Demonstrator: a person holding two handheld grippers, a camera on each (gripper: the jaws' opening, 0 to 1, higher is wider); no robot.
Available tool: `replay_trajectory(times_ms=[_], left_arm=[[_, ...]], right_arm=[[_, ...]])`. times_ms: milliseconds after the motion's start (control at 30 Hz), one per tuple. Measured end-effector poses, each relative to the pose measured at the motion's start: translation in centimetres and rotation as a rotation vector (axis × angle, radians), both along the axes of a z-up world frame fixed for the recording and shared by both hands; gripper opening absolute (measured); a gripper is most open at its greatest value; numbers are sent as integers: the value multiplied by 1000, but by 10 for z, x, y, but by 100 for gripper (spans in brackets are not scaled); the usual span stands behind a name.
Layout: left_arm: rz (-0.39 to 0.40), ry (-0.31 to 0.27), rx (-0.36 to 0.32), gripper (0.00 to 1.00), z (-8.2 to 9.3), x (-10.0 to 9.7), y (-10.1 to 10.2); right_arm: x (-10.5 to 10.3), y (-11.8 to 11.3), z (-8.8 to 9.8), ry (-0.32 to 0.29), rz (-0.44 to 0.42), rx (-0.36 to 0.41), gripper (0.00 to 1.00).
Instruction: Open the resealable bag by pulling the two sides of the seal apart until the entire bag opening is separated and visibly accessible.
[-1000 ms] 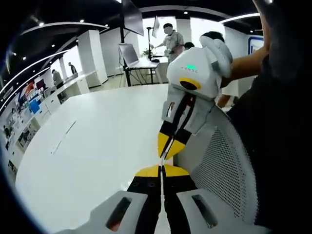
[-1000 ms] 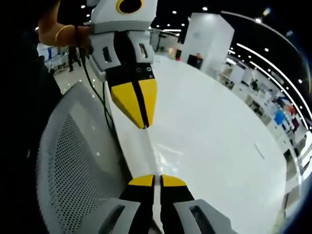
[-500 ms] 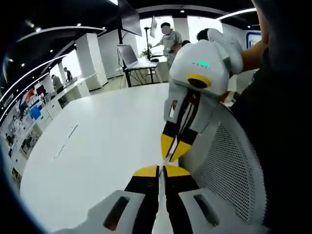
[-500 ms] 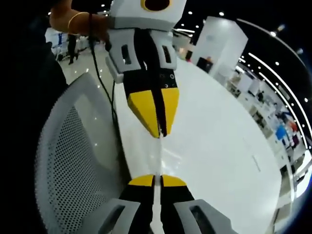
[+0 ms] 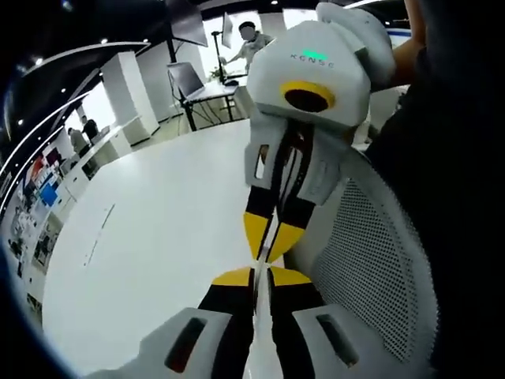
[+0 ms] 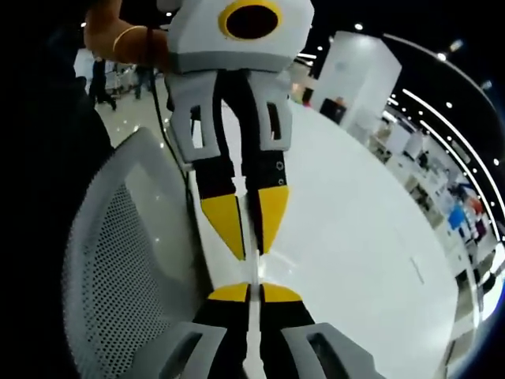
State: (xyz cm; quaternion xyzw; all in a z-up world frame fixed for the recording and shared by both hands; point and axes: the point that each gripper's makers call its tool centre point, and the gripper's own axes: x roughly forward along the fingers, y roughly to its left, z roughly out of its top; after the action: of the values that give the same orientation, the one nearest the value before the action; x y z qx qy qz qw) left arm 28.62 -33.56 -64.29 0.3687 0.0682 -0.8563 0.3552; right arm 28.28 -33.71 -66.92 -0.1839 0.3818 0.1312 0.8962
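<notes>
While both grippers met tip to tip at frame centre, left gripper (image 5: 261,274) and right gripper (image 6: 249,290) fingers each pinched the thin clear resealable bag (image 5: 261,316) edge, seemingly to part its seal.

Left claw (image 5: 263,274) facing right claw (image 5: 266,251) tip to tip (above the table (image 5: 150,237)), chair (image 5: 371,268) beside

Clear resealable bag (image 6: 254,272), barely visible edge-on, apparently stretched between both grippers.
</notes>
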Motion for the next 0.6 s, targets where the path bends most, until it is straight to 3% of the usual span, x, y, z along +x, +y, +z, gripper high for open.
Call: replay_trajectory(times_ms=[600], left_arm=[[21,45,6,0,1,-1,1]], right_arm=[[1,1,2,-19,-22,20,0]])
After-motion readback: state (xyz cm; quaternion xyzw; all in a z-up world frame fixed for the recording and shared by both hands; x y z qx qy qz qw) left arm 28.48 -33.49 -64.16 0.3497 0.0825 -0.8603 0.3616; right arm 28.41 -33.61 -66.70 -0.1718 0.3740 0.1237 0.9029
